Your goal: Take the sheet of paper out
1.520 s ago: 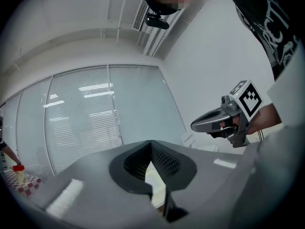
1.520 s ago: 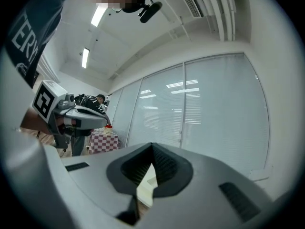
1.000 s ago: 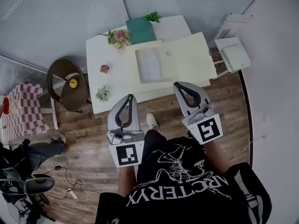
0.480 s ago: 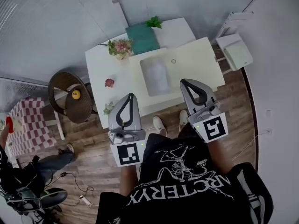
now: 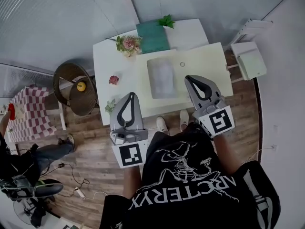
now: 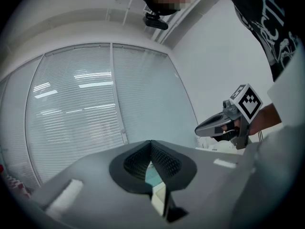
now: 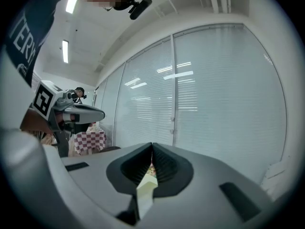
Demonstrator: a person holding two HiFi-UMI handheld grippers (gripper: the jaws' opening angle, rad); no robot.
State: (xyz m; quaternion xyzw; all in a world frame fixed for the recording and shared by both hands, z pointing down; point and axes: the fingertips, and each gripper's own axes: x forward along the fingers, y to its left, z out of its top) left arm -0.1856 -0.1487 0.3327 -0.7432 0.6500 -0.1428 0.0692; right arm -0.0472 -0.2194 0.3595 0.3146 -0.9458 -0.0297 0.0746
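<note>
**A:** Where is the sheet of paper (image 5: 161, 75)?

**B:** It lies flat in the middle of the cream tabletop (image 5: 205, 61). It shows as a pale grey rectangle, and it looks like paper inside a translucent sleeve (image 5: 164, 88). The head view does not show which edge of the sleeve is open. A green book (image 5: 152, 37) and some flowers (image 5: 127, 43) sit at the far side. A small ring (image 5: 182, 64) lies just right of the sheet.

**A:** And the grippers?

**B:** The left hand-held gripper (image 5: 130, 95) is over the near left edge of the tabletop. The right hand-held gripper (image 5: 188, 78) is near the sheet's right side. Both have their jaws pressed together with nothing between them, and neither touches the sheet.

**A:** How is the sheet likely to handle?

**B:** It is probably very light, thin and floppy, and it would crease easily if pinched hard or bent. Paper slides readily against plastic, but the sleeve would likely come along unless it is held down.

**A:** So where should it be gripped?

**B:** One gripper would probably pin a sleeve corner away from the opening. The other would open, nip whatever margin of paper shows at the open edge, and draw it out flat and low.
</note>
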